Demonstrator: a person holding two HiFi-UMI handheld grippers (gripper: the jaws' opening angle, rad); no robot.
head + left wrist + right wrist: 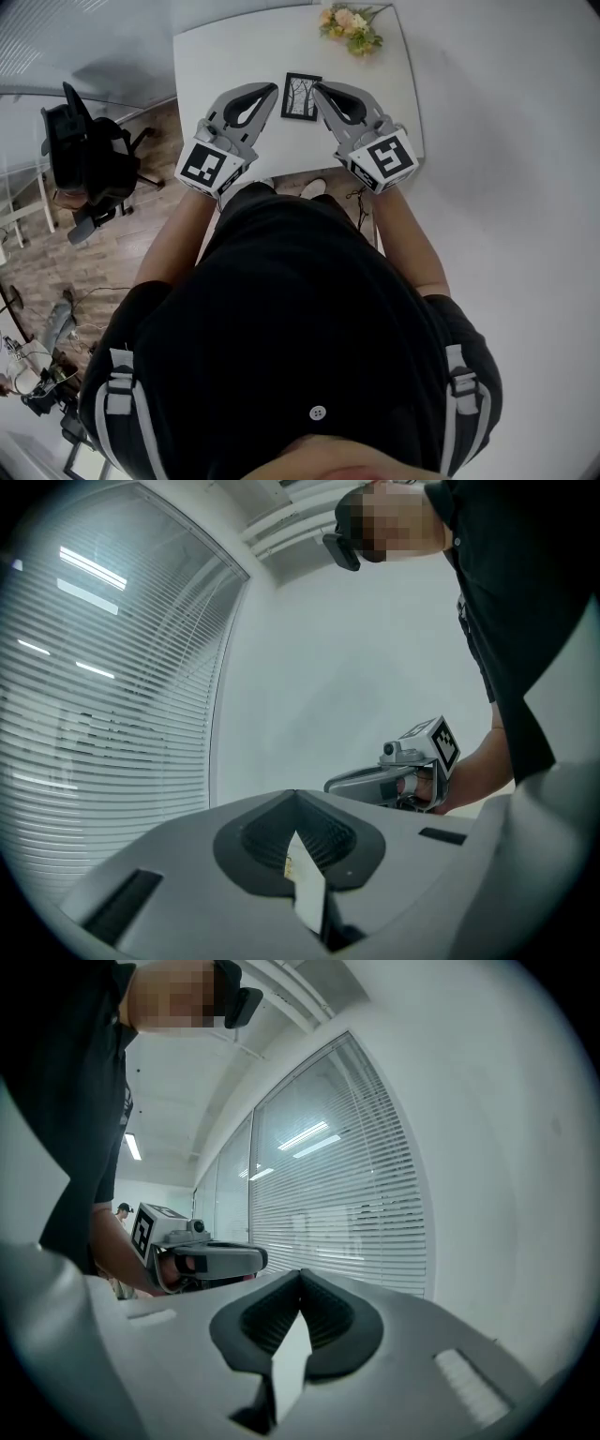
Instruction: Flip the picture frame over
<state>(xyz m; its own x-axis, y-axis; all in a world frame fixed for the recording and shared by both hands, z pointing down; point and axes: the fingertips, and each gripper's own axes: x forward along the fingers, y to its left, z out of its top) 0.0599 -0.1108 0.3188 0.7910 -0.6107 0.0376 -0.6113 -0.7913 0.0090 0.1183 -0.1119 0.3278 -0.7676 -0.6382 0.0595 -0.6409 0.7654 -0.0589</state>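
Observation:
The picture frame [301, 97], black-edged with a pale tree picture facing up, lies flat on the white table [234, 56]. My left gripper [274, 90] lies level at the frame's left edge, and my right gripper [317, 88] at its right edge, the two tips pointing toward each other. In the left gripper view the left gripper [296, 797] has its jaws met at the tip, with only a pale sliver in the gap behind them. The right gripper [301, 1275] looks the same in its own view. Whether either tip touches the frame is unclear.
A bunch of yellow and pink flowers [352, 28] lies at the table's far right corner. A black office chair [89, 155] stands on the wooden floor to the left. Window blinds [347, 1213] line the wall.

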